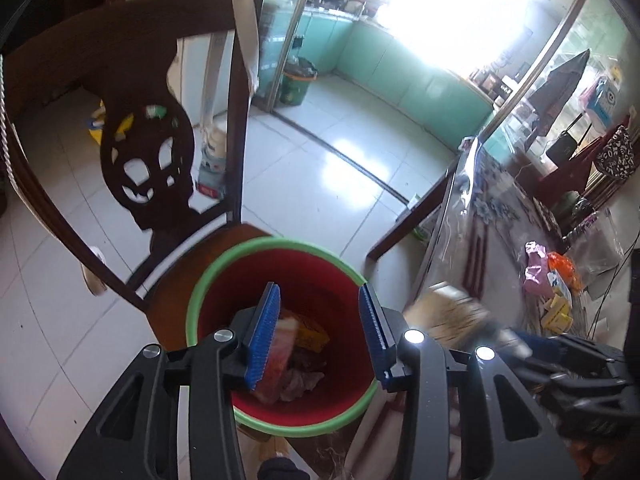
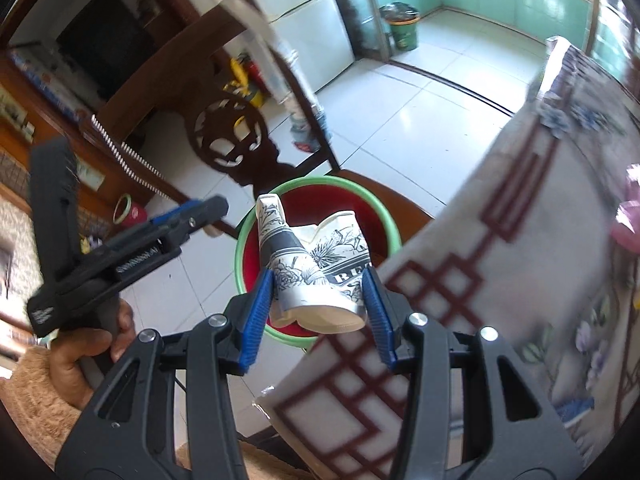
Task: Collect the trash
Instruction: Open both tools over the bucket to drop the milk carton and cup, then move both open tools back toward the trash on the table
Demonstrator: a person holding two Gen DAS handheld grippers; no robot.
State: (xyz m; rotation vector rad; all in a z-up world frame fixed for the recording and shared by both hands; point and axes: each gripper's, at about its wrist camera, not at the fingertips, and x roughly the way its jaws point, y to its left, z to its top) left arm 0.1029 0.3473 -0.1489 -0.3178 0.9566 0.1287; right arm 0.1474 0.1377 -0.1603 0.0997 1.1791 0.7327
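A red bucket with a green rim (image 1: 208,280) stands on a wooden chair seat and holds several wrappers (image 1: 296,344). My left gripper (image 1: 319,292) hovers over the bucket's mouth, open, with nothing between its blue pads. In the right wrist view my right gripper (image 2: 318,276) is shut on a crumpled paper cup (image 2: 312,268) with a black flower print, above the bucket's (image 2: 244,240) near rim. The left gripper (image 2: 200,212) shows at the left there, held by a hand (image 2: 84,352). The cup (image 1: 448,316) appears blurred at the right of the left wrist view.
The dark carved chair back (image 1: 140,140) rises behind the bucket. A table with a flowered cloth (image 2: 520,240) lies to the right, with pink and orange wrappers (image 1: 540,272) on it. A green bin (image 1: 298,80) stands far off on the tiled kitchen floor.
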